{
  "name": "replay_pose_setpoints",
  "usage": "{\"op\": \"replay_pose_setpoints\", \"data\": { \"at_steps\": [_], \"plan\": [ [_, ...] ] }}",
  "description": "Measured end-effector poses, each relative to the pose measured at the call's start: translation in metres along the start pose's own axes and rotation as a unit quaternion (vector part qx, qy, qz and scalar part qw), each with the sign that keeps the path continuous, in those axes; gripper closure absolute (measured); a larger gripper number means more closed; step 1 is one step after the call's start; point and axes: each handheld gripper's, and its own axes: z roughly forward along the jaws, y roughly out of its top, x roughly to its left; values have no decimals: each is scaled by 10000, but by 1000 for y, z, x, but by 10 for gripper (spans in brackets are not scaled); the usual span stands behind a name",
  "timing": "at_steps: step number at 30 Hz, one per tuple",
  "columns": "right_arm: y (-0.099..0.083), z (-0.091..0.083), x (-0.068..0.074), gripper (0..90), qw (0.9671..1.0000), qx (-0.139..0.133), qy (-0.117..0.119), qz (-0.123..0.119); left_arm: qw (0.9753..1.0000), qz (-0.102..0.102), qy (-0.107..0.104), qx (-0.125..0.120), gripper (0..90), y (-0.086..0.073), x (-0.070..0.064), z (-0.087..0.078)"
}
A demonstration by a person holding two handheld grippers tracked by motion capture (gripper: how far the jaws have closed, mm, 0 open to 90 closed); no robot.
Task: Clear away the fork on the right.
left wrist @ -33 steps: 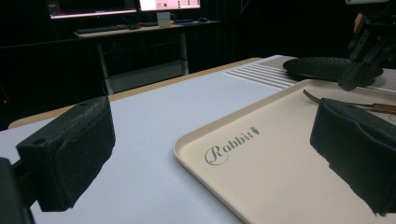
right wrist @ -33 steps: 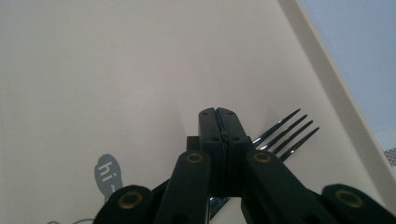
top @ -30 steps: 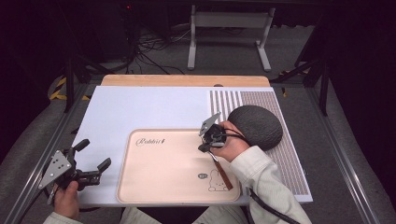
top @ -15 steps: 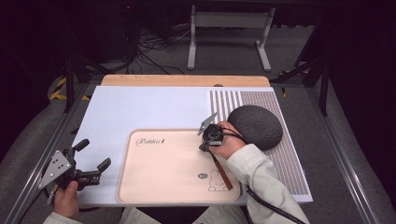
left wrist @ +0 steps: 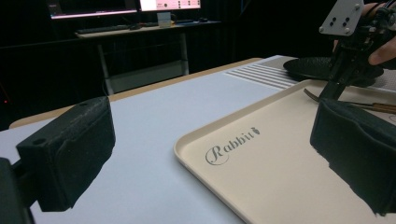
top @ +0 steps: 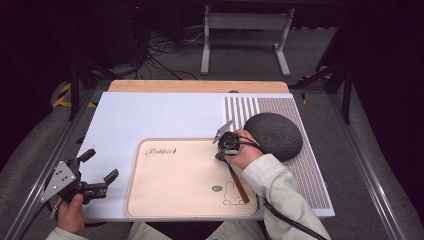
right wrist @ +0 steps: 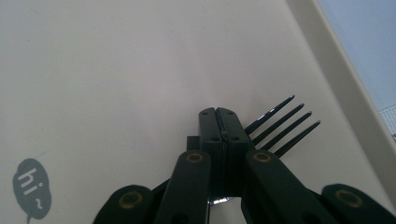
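A fork with dark tines (right wrist: 280,126) and a brown wooden handle (top: 239,186) lies on the right side of a beige tray (top: 170,185) printed "Rabbit". My right gripper (top: 219,156) points down at the fork's neck near the tray's far right corner. Its jaws are pressed together (right wrist: 218,114) with the tines sticking out just past them. In the left gripper view that gripper (left wrist: 329,91) touches down on the fork (left wrist: 369,106). My left gripper (top: 101,164) is held open over the white mat left of the tray, nothing between its pads (left wrist: 70,149).
A dark grey domed object (top: 274,135) rests on a striped mat (top: 310,180) right of the tray, close behind the right hand. A white mat (top: 150,115) covers the wooden table (top: 200,86). Metal rails run along both table sides.
The right gripper has shifted slightly left and toward the tray's far edge, still at the fork. The left gripper has stayed in place.
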Motion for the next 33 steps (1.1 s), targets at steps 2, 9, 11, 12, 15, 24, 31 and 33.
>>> {"op": "replay_pose_setpoints", "data": {
  "at_steps": [2,9,11,12,15,24,31,33],
  "plan": [
    [-2,-1,-1,900,9999,7,-72,76,10000,-1,-1,0,7,0,0,0],
    [-8,-4,-8,900,9994,23,-212,286,10000,-4,1,3,7,0,0,0],
    [-10,-6,-10,900,9991,34,-238,344,10000,-3,2,5,7,0,0,0],
    [-11,-7,-11,900,9989,59,-261,394,10000,2,-6,6,7,0,0,0],
    [-14,-8,-14,900,9983,55,-314,488,10000,-1,-5,6,7,0,0,0],
    [-22,-13,-20,900,9967,111,-448,667,10000,-3,-6,7,7,0,0,1],
    [-28,-16,-24,900,9953,132,-510,809,10000,-12,5,4,7,0,0,1],
    [-30,-17,-25,900,9953,129,-499,819,10000,-8,3,1,7,-1,0,1]
  ]
}}
